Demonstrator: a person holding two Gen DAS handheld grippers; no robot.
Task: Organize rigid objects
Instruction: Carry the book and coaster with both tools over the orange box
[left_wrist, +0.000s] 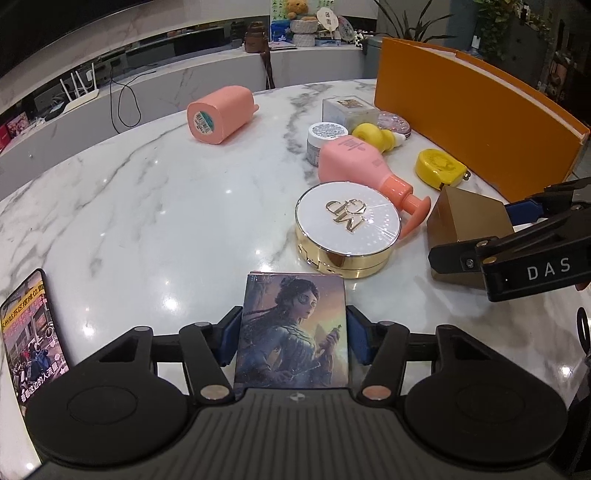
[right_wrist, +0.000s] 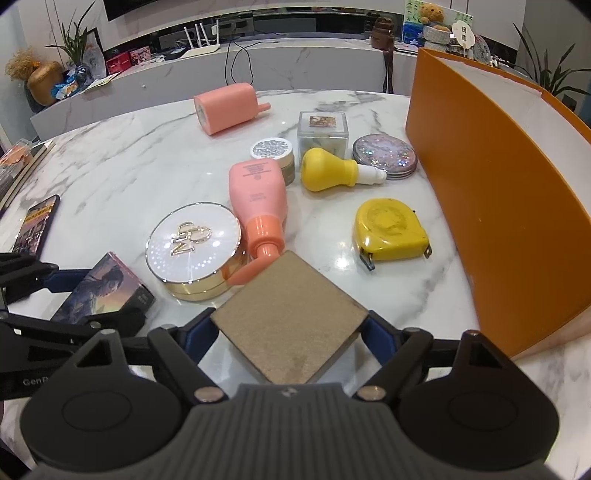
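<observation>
On the marble table (right_wrist: 129, 147), two pink bottles (right_wrist: 229, 107), two boxes held in both jaws.

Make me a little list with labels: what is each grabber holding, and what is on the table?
Left gripper: pads against the picture box
Right gripper: pads at two corners of the gold box
Table: white marble
Nearby: round compact, pink pump bottle, yellow tape measure
Right side: orange box
</observation>
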